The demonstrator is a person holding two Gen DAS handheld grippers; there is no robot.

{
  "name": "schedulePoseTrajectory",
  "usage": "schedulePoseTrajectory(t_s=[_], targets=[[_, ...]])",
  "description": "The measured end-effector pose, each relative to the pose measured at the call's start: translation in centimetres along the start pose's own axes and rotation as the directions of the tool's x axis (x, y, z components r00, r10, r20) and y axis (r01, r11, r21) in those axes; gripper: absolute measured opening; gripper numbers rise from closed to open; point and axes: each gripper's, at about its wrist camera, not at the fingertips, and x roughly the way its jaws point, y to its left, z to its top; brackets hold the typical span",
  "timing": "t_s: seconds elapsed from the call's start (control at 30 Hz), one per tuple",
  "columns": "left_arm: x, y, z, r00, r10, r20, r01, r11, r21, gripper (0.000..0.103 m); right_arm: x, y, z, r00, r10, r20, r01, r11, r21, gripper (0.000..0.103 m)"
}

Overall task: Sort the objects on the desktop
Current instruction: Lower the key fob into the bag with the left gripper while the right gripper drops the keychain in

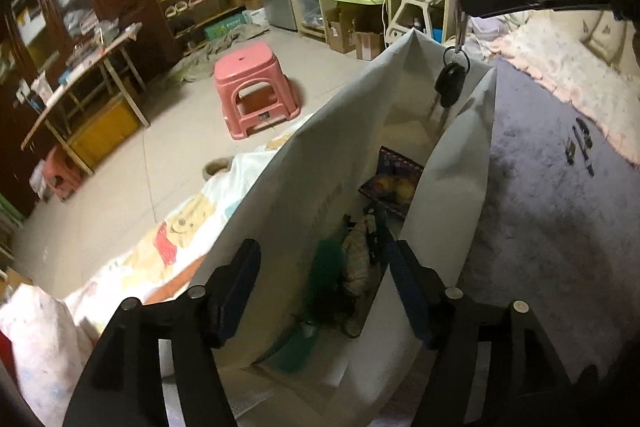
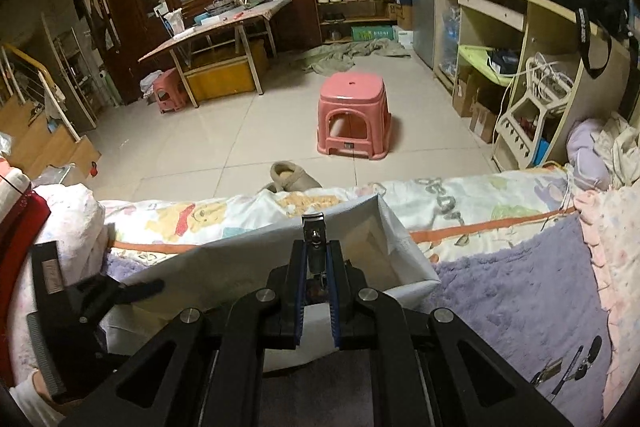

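Right now the key bunch (image 1: 450,83) hangs straight down from my right gripper (image 2: 316,259), its long axis vertical, the black fob lowest and dangling just inside the far corner of the white bag (image 1: 280,187). In the right wrist view my fingers are closed narrow on the metal clip at the top of the bunch, which sticks up between the blue pads (image 2: 331,291). The bag mouth lies directly under the keys, so I judge the coming move is simply down and let go; the right hand is the one that does it. My left gripper (image 1: 324,291) sits at the near end of the bag with its jaws wide, straddling the near rim but, as far as I can tell, not pinching it. Inside the bag I can see a green thing (image 1: 324,267), a dark packet with a fruit picture (image 1: 394,183) and more I cannot make out. The bag stands on a purple fleece (image 1: 540,207), where a few small dark items (image 1: 580,143) lie off to the right, well apart from it.
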Motion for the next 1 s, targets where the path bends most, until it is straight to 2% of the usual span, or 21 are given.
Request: schedulePoseTrajectory(t_s=[0.1, 0.17, 0.2, 0.47, 0.73, 0.77, 0.8, 0.83, 0.9, 1.0], targets=[[-0.2, 0.2, 0.1, 1.0, -0.011, 0.002, 0.011, 1.0, -0.018, 0.075, 0.4, 0.0, -0.1, 1.0, 0.005, -0.005, -0.005, 1.0, 0.01, 0.008], [-0.3, 0.5, 0.3, 0.999, -0.043, -0.005, 0.043, 0.998, -0.046, 0.088, 0.4, 0.2, -0.1, 1.0, 0.004, -0.01, -0.004, 1.0, 0.006, 0.008], [-0.3, 0.7, 0.4, 0.998, -0.065, -0.004, 0.065, 0.996, -0.064, 0.103, 0.5, 0.3, 0.0, 1.0, 0.004, -0.012, -0.004, 1.0, 0.005, 0.008], [-2.0, 0.1, 1.2, 0.997, -0.054, 0.048, 0.057, 0.997, -0.055, 0.103, 1.6, 1.4, -0.2, 0.999, 0.027, -0.035, -0.027, 1.0, 0.003, 0.008], [-2.5, 0.0, 1.7, 0.995, -0.06, 0.078, 0.064, 0.997, -0.049, 0.103, 4.5, 1.8, -1.3, 0.99, 0.082, -0.115, -0.076, 0.995, 0.057, 0.011], [-2.5, 0.0, 1.8, 0.995, -0.06, 0.079, 0.064, 0.997, -0.048, 0.103, 4.8, 1.8, -1.4, 0.989, 0.081, -0.125, -0.074, 0.995, 0.06, 0.013], [-2.6, 0.0, 1.9, 0.995, -0.061, 0.081, 0.065, 0.997, -0.048, 0.103, 5.0, 1.8, -1.4, 0.988, 0.074, -0.137, -0.066, 0.996, 0.064, 0.022], [-2.6, 0.0, 1.9, 0.995, -0.063, 0.082, 0.067, 0.997, -0.049, 0.103, 5.2, 1.8, -1.5, 0.988, 0.064, -0.144, -0.055, 0.996, 0.064, 0.036], [-2.7, 0.0, 1.9, 0.994, -0.064, 0.085, 0.069, 0.996, -0.051, 0.103, 5.1, 1.9, -1.7, 0.989, 0.047, -0.141, -0.039, 0.998, 0.055, 0.05], [-2.7, 0.0, 2.1, 0.994, -0.067, 0.088, 0.071, 0.996, -0.052, 0.103, 4.6, 1.9, -1.6, 0.992, 0.039, -0.118, -0.033, 0.998, 0.054, 0.055]])
